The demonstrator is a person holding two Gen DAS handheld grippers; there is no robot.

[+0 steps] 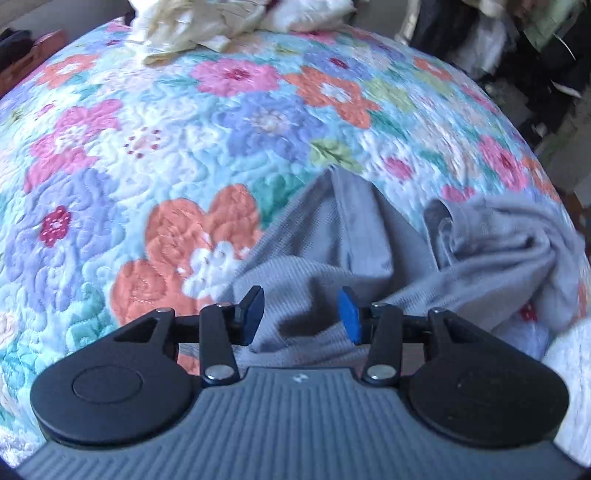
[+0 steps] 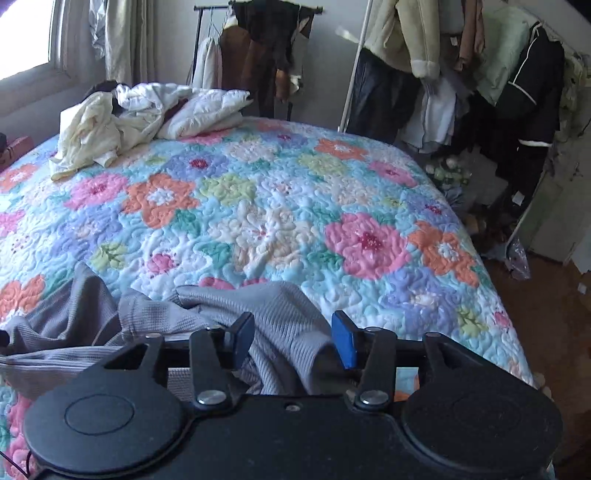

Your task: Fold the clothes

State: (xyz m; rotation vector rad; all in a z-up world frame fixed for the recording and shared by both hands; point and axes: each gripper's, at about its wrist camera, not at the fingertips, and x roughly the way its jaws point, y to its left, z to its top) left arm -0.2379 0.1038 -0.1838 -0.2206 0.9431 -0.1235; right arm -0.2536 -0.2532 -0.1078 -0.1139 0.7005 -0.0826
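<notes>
A crumpled grey waffle-knit garment (image 1: 369,251) lies on the flowered quilt at the bed's near edge. It also shows in the right wrist view (image 2: 229,314). My left gripper (image 1: 301,314) is open, its blue pads spread just above the garment's near part. My right gripper (image 2: 293,338) is open too, with its pads on either side of a raised grey fold; I cannot tell whether they touch it.
The flowered quilt (image 2: 280,206) covers the whole bed. A heap of cream and white clothes (image 2: 129,118) lies at the far left corner, also in the left wrist view (image 1: 207,26). Clothes racks (image 2: 461,74) stand beyond the bed's right side, with clutter on the floor.
</notes>
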